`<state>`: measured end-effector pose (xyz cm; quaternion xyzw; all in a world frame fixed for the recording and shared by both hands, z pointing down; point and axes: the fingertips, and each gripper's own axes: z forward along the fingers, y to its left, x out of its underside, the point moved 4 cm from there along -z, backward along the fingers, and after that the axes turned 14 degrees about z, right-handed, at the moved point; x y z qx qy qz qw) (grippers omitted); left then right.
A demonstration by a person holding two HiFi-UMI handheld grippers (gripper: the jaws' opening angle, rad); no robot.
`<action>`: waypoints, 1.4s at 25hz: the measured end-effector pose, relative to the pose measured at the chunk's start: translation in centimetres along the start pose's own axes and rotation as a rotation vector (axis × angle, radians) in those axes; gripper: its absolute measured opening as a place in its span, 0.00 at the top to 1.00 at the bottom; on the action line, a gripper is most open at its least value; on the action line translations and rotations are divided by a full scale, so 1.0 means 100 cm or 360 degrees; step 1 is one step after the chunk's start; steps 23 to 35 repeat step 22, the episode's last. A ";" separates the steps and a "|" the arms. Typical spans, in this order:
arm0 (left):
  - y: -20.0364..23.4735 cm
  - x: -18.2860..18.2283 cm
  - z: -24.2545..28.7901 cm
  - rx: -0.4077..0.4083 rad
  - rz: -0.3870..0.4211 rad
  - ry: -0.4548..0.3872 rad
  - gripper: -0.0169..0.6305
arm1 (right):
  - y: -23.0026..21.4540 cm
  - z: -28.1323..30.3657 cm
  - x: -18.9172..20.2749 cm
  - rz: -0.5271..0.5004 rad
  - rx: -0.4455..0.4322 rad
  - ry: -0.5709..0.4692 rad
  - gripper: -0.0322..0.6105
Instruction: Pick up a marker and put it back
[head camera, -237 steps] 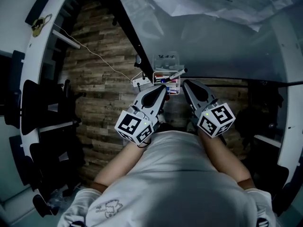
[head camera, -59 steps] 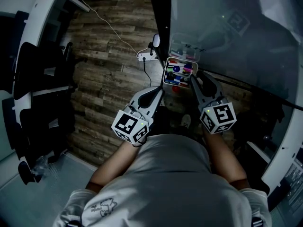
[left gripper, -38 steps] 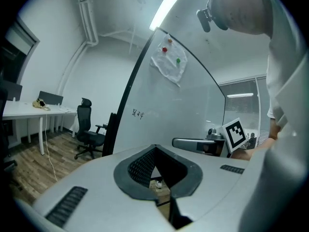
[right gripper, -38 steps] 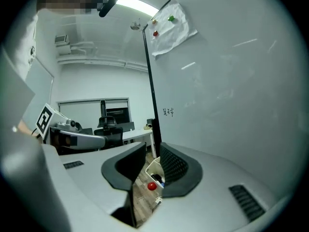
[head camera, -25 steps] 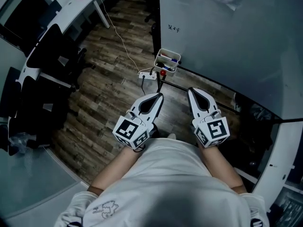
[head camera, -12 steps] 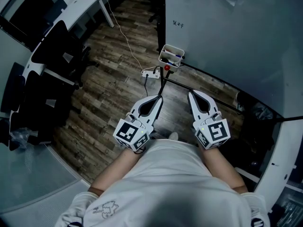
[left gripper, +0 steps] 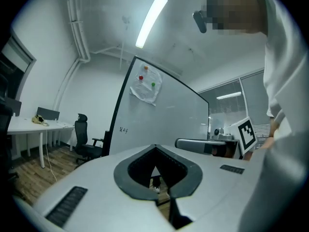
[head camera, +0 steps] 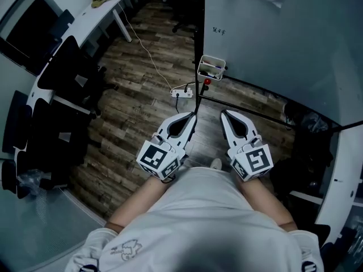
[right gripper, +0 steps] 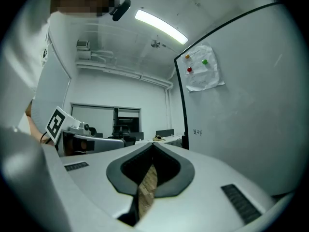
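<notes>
A small white tray of markers [head camera: 211,68] hangs at the lower left corner of the whiteboard [head camera: 272,33], well ahead of both grippers. The markers show only as small coloured bits. My left gripper [head camera: 194,115] and right gripper [head camera: 222,113] are held side by side close to the person's body, above the wooden floor and short of the tray. Both are shut with nothing between the jaws. In the left gripper view the jaw tips [left gripper: 155,146] meet, and in the right gripper view the tips [right gripper: 153,144] also meet.
A power strip [head camera: 182,93] with a white cable lies on the floor near the whiteboard's black stand [head camera: 249,113]. Black office chairs [head camera: 62,78] and a white desk [head camera: 85,4] stand at the left. A paper sheet [right gripper: 203,67] hangs on the whiteboard.
Earlier both grippers were right at the tray with a marker lying across it. Since then they have drawn back empty, and the tray now sits farther away and higher in view.
</notes>
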<state>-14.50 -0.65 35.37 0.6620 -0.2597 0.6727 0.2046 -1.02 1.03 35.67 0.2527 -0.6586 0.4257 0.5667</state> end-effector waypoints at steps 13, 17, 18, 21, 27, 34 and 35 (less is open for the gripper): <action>0.029 -0.001 -0.058 0.0177 0.0026 -0.0027 0.97 | 0.071 0.003 0.019 0.0009 0.0176 -0.0085 0.93; 0.032 0.002 -0.071 0.0225 0.0028 -0.0029 0.97 | 0.086 0.002 0.026 0.0010 0.0214 -0.0104 0.93; 0.032 0.003 -0.076 0.0233 0.0029 -0.0030 0.97 | 0.090 0.001 0.027 0.0010 0.0223 -0.0109 0.93; 0.032 0.003 -0.087 0.0253 0.0032 -0.0035 0.97 | 0.102 -0.003 0.030 0.0009 0.0246 -0.0120 0.93; 0.032 0.003 -0.090 0.0260 0.0033 -0.0037 0.97 | 0.106 -0.004 0.031 0.0008 0.0252 -0.0123 0.93; 0.032 0.003 -0.090 0.0260 0.0033 -0.0037 0.97 | 0.106 -0.004 0.031 0.0008 0.0252 -0.0123 0.93; 0.032 0.003 -0.090 0.0260 0.0033 -0.0037 0.97 | 0.106 -0.004 0.031 0.0008 0.0252 -0.0123 0.93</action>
